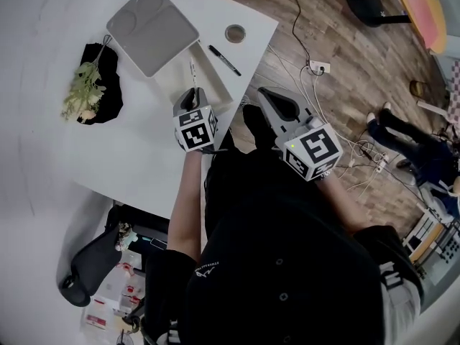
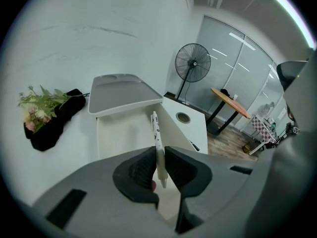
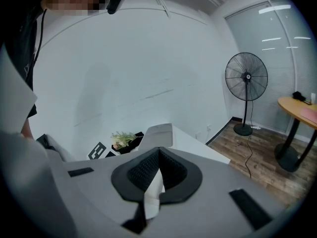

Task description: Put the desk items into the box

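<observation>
My left gripper (image 1: pixel 192 92) (image 2: pixel 158 157) is shut on a white pen (image 2: pixel 157 138) (image 1: pixel 192 70), and the pen's far end sticks out over the open white box (image 2: pixel 124 133) (image 1: pixel 212 77). The box's grey lid (image 1: pixel 152 27) (image 2: pixel 124 92) lies folded back behind it. A black marker (image 1: pixel 225 60) (image 2: pixel 194 146) and a small round item (image 1: pixel 235 33) (image 2: pixel 183 117) lie on the table to the right of the box. My right gripper (image 1: pixel 264 93) (image 3: pixel 158 152) hangs shut off the table's edge, to the right of the box.
A bunch of flowers (image 1: pixel 83 92) (image 2: pixel 38 105) lies on a black cloth (image 1: pixel 108 85) at the table's left. The white table (image 1: pixel 136 149) ends just right of the marker. Beyond it is wooden floor with cables (image 1: pixel 316 67), and a standing fan (image 2: pixel 192 63).
</observation>
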Demonstrator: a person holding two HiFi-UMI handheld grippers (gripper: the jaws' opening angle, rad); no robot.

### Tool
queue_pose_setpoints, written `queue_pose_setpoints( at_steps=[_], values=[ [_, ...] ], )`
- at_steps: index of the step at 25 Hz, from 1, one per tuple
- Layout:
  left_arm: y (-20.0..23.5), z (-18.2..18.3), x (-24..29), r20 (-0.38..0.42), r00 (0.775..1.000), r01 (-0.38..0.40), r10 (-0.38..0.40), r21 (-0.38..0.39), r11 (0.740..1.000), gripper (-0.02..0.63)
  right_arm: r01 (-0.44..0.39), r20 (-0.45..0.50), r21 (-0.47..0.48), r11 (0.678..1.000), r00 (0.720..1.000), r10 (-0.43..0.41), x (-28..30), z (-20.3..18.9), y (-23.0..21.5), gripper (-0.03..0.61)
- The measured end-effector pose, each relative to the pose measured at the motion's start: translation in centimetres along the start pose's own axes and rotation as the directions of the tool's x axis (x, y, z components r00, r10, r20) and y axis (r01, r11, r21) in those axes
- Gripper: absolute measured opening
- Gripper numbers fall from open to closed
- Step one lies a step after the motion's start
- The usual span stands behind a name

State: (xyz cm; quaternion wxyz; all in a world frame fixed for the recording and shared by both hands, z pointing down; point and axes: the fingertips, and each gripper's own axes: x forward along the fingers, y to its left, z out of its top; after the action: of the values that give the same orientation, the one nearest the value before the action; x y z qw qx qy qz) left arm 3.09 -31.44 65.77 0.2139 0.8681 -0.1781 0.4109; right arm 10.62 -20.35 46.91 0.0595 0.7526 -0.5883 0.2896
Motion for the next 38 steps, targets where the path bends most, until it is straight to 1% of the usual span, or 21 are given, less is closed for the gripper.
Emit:
queue_pose_setpoints(
  at_steps=[4,8,12,18,22,31,34,38],
  values=[
    [0.0,-0.2,1.4,-0.033,0.999,0.015,-0.017,-0.033,0.999,0.055,0.020,-0.003,0.012,1.000,1.000,-0.020,0.2,-0.1,-0.7,-0.002],
    [0.4,-1.0,2.7,-0.080,0.997,-0.002,-0.004,-0.070,0.998,0.055,0.034,-0.008,0.027,0.999,0.999,-0.034,-0.1,-0.4,-1.3,-0.002],
    [0.3,-1.7,3.6,-0.110,0.994,0.000,-0.011,-0.107,0.994,0.055,0.052,-0.009,0.039,0.998,0.999,-0.051,-0.5,-0.5,-2.1,-0.002],
    [0.2,-2.3,4.4,-0.149,0.989,-0.010,-0.008,-0.119,0.993,0.055,0.062,-0.008,0.043,0.997,0.998,-0.062,-0.7,-0.5,-2.6,-0.002],
    [0.5,-2.7,4.8,-0.172,0.985,-0.036,0.015,-0.120,0.992,0.055,0.069,-0.010,0.048,0.996,0.998,-0.069,-0.9,-0.6,-2.8,-0.002],
    [0.6,-2.8,5.1,-0.173,0.985,-0.037,0.015,-0.122,0.992,0.064,0.069,-0.002,0.044,0.997,0.998,-0.069,-1.2,-0.5,-3.1,-0.002],
    [0.3,-2.5,4.8,-0.161,0.987,-0.032,0.012,-0.122,0.992,0.083,0.070,0.008,0.043,0.997,0.997,-0.071,-1.4,-0.2,-3.3,-0.002],
    [0.4,-1.9,4.0,-0.129,0.991,-0.033,0.017,-0.126,0.991,0.087,0.058,0.017,0.033,0.998,0.998,-0.059,-1.4,0.1,-3.1,-0.002]
  ],
)
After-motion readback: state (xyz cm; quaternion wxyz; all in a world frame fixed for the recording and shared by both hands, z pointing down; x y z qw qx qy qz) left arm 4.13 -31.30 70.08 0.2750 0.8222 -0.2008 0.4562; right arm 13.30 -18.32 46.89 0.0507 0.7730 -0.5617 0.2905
